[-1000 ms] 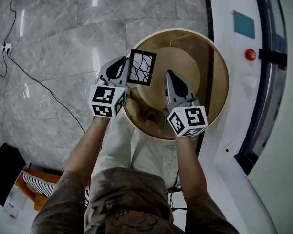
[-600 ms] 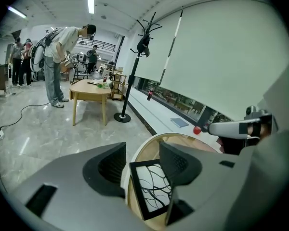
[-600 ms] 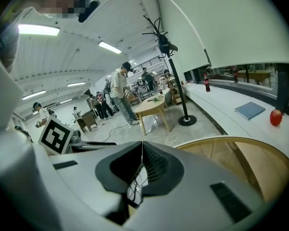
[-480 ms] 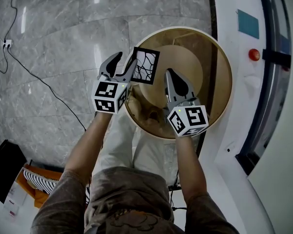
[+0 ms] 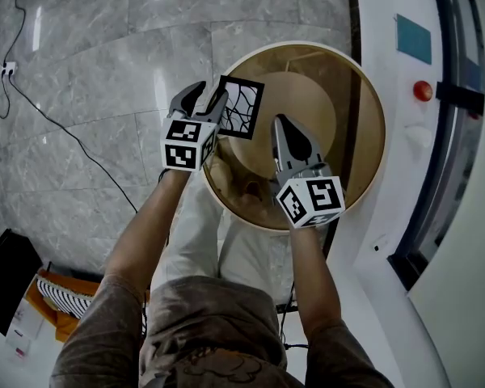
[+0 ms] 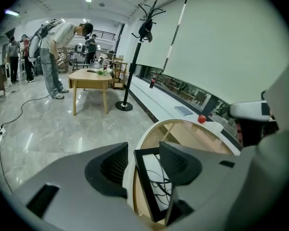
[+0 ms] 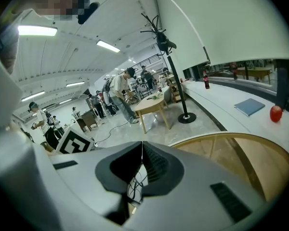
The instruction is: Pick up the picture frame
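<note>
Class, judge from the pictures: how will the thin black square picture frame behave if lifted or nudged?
Probably stiff: the black square picture frame keeps straight edges. Likely light, being so thin. It seems to stand on edge near the rim of the round glass-topped table, so a nudge may tip it.

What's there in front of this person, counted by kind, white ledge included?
Grippers: 2, left gripper and right gripper
Picture frame: 1
Round glass table: 1
Red ball: 1
Blue notebook: 1
Total: 6
</note>
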Tool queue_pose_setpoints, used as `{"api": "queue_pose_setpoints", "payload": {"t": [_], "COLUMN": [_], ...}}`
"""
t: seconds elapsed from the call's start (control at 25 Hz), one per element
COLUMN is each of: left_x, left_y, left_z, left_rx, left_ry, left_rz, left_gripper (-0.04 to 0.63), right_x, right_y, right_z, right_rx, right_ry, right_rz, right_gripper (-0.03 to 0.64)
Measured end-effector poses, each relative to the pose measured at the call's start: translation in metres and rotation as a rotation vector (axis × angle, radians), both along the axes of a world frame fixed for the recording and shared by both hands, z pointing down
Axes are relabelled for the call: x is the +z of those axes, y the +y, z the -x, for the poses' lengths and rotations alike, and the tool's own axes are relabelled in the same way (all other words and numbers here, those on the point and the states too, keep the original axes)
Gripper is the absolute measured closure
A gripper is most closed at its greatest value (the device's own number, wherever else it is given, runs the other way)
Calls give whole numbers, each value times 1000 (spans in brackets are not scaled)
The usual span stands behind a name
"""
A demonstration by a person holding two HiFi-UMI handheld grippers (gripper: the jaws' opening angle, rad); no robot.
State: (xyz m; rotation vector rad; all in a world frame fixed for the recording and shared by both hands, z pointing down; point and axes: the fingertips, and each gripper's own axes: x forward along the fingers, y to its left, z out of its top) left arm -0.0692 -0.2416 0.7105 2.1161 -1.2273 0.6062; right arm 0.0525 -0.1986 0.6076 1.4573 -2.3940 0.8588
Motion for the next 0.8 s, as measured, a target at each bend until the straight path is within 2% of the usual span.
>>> {"api": "queue_pose_setpoints", "payload": {"t": [0.52,0.8], "left_x": [58,68], "left_y": [-16,-14], "left_z": [-9,-5], "left_rx": [21,27], "left_ry": [-40,-72], "left_rz": [95,101], "left_gripper": [382,391], "right_x": [17,24], "right_y": [-4,-4], "right_z": [-5,-3], "right_rx": [10,5], "right_ry": [-1,-1], "right_rz": [28,41], "right_gripper": [597,597]}}
